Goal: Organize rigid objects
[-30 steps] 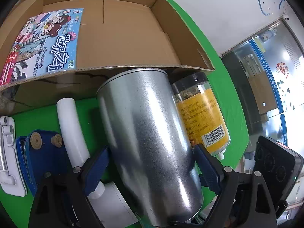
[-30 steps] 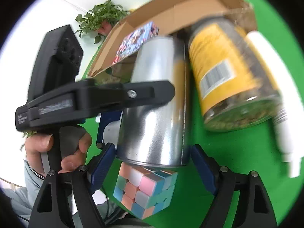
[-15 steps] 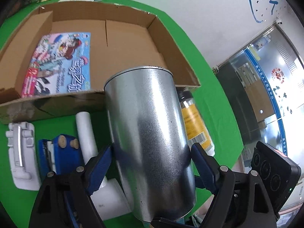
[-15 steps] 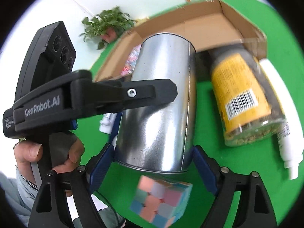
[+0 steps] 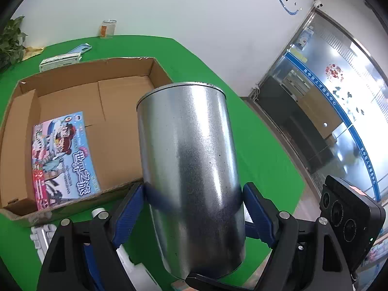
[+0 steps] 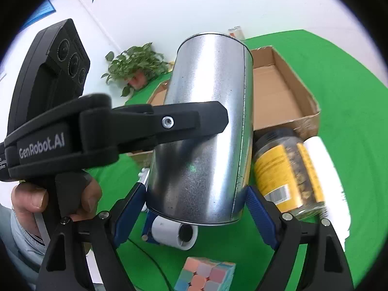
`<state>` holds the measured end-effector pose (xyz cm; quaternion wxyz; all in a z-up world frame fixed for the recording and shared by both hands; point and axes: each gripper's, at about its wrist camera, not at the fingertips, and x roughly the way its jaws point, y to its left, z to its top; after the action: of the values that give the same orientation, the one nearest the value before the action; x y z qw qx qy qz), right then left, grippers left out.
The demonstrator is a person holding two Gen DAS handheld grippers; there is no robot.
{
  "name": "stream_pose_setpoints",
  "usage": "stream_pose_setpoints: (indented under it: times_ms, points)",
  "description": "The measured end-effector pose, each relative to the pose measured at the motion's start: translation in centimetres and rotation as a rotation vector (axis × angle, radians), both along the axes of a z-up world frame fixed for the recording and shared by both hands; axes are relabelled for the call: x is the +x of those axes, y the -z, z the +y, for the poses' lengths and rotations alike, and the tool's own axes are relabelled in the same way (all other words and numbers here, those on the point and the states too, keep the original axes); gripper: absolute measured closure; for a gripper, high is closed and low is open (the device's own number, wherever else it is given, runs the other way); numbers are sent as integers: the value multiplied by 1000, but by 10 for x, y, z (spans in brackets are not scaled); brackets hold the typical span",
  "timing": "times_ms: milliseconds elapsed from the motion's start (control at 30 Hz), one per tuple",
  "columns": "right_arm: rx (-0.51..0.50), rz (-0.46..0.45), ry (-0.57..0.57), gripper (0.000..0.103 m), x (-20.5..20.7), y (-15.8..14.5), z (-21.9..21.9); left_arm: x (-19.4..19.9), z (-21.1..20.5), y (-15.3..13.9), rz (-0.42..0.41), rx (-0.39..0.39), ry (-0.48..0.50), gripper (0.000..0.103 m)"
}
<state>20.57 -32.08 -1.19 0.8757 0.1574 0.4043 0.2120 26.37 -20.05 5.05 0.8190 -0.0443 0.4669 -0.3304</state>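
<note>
The left wrist view looks steeply down along its fingers, very close to a metal can (image 5: 191, 177) at centre, a cardboard box (image 5: 14, 126) at ten o'clock. The right wrist view faces the same can (image 6: 201, 131) equally near, the box (image 6: 286, 84) at two o'clock. Both share the green table (image 5: 264, 145).

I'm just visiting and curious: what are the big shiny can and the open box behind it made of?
The can looks like thin sheet metal, maybe galvanized or tin-plated steel: dull silver with a speckled sheen, soft reflections and a vertical side seam. The box looks like plain brown corrugated cardboard: matte, creased at the flaps, with ragged edges. Neither can be confirmed by look alone.
</note>
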Motion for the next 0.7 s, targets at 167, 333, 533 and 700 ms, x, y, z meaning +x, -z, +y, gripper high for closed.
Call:
stream_pose_setpoints:
  times_ms: [167, 333, 533, 700]
  points:
    - [-6, 2, 36, 19, 1, 0, -4, 6, -11, -5, 11, -27, 4, 23]
    - [-15, -1, 54, 19, -2, -8, -3, 11, -18, -11, 14, -51, 3, 23]
    - [-18, -5, 64, 19, 4, -14, -1, 17, -15, -13, 20, -69, -17, 24]
    - [-14, -21, 45, 19, 10, -20, 7, 15, -3, -24, -10, -68, -35, 24]
